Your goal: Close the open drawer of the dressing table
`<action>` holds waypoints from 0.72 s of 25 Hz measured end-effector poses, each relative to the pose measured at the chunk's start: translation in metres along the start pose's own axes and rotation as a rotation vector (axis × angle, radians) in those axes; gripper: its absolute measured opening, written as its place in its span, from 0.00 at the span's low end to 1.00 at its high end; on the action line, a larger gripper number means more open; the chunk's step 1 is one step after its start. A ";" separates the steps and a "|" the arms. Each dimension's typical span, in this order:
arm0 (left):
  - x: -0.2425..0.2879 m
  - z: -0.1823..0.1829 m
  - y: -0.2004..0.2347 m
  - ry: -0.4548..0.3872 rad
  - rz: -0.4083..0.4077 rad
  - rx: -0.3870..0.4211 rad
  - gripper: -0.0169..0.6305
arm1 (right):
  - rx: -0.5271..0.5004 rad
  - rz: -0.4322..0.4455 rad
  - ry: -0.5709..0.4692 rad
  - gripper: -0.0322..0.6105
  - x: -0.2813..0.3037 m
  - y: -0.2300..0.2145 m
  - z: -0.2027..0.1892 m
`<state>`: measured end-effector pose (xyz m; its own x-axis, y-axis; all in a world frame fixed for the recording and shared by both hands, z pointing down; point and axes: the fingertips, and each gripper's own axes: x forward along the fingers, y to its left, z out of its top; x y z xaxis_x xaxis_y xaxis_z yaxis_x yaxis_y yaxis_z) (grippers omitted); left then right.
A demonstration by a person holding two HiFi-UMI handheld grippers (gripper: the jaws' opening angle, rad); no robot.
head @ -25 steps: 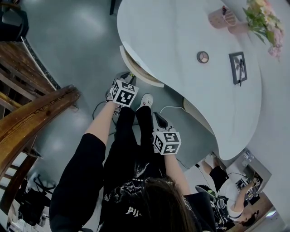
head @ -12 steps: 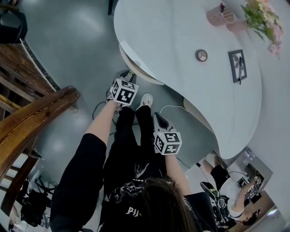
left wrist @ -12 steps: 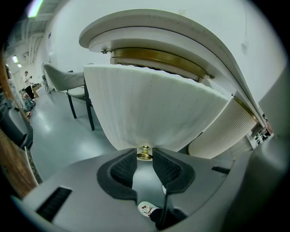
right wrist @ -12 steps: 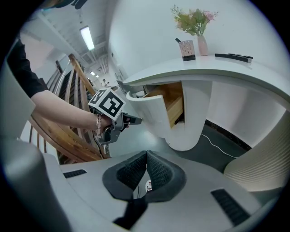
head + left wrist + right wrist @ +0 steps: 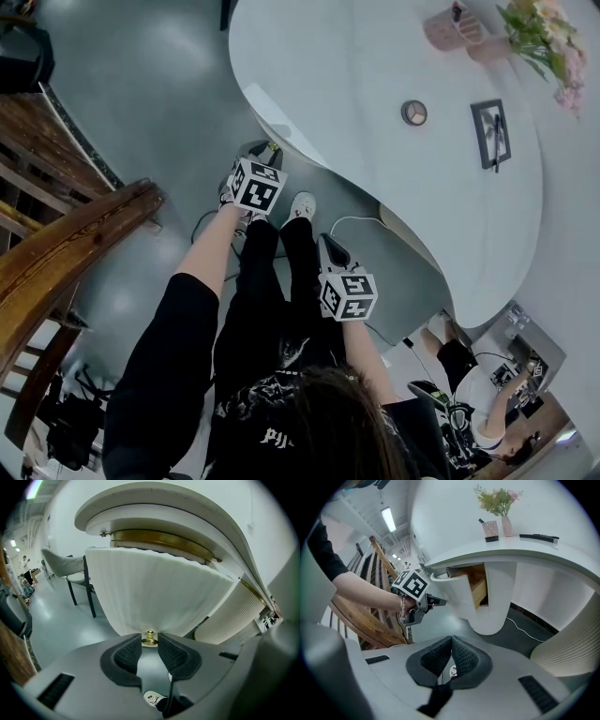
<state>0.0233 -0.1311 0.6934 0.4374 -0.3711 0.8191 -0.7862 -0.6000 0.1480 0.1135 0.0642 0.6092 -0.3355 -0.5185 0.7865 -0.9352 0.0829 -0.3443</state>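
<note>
The dressing table [image 5: 375, 66] has a white curved top. Its ribbed white drawer front [image 5: 154, 592] fills the left gripper view, with a small gold knob [image 5: 149, 638] at its lower edge. My left gripper [image 5: 149, 642] is shut on that knob, one pad on each side. In the right gripper view the drawer [image 5: 457, 590] still stands out from the table, its wooden side [image 5: 479, 585] showing, and the left gripper [image 5: 440, 602] is at its front. My right gripper [image 5: 451, 644] hangs lower and to the right [image 5: 327, 242], shut on nothing.
A wooden stair rail [image 5: 66, 244] runs close on the left. A chair [image 5: 65, 566] stands beyond the drawer. A second ribbed drawer front [image 5: 232, 616] lies to the right. A cable [image 5: 352, 223] trails on the floor. A pink cup [image 5: 448, 28], flowers [image 5: 544, 37] and a frame [image 5: 491, 134] sit on top.
Less of the drawer's rim shows from under the tabletop than a second ago. The left gripper has edged slightly toward the table. The right gripper has kept still.
</note>
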 end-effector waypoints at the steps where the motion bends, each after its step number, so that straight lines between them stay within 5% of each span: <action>1: 0.001 0.001 0.000 -0.003 0.000 -0.001 0.21 | 0.000 0.000 0.000 0.09 0.000 -0.001 0.001; 18: 0.012 0.017 -0.003 -0.034 0.005 0.008 0.21 | 0.011 -0.004 0.007 0.09 -0.001 -0.014 -0.002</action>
<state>0.0388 -0.1462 0.6935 0.4485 -0.3976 0.8005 -0.7849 -0.6036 0.1399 0.1264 0.0651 0.6144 -0.3329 -0.5129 0.7913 -0.9352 0.0718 -0.3469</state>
